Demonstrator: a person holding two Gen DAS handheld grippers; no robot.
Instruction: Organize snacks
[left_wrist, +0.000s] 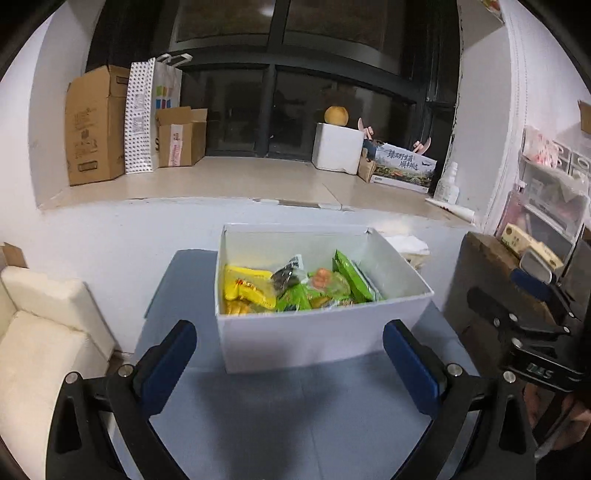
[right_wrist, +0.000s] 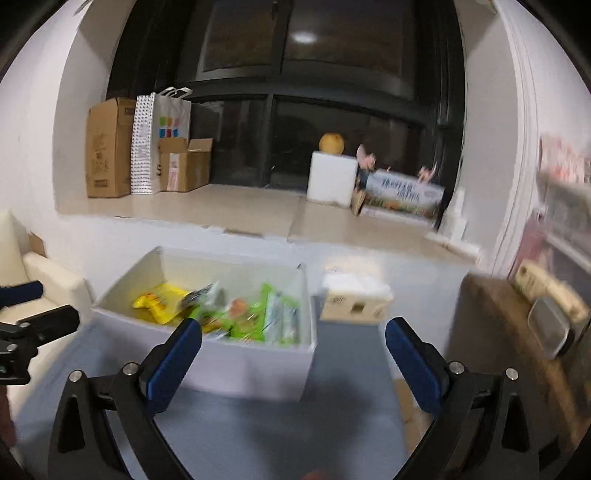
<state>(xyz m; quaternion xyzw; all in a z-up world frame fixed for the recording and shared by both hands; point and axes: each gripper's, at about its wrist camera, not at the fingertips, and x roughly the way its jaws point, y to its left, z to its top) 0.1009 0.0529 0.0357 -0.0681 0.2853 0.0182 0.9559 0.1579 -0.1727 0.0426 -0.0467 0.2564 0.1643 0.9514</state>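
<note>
A white open box (left_wrist: 317, 332) stands on the grey-blue table (left_wrist: 295, 413) and holds several snack packets: yellow packets (left_wrist: 247, 288) on the left, green packets (left_wrist: 351, 275) on the right, a dark one (left_wrist: 290, 275) in the middle. My left gripper (left_wrist: 291, 365) is open and empty, just in front of the box's near wall. My right gripper (right_wrist: 293, 363) is open and empty, in front of the box's (right_wrist: 243, 365) right corner; this view is blurred. The right gripper also shows at the right edge of the left wrist view (left_wrist: 532, 314).
A tissue box (right_wrist: 354, 302) sits right of the white box. A dark wooden stand (right_wrist: 517, 332) with a metal tin (right_wrist: 550, 328) is at the right. A cream sofa (left_wrist: 37, 350) is at the left. Cardboard boxes (left_wrist: 96, 125) and a foam box (left_wrist: 338, 147) sit on the window ledge behind.
</note>
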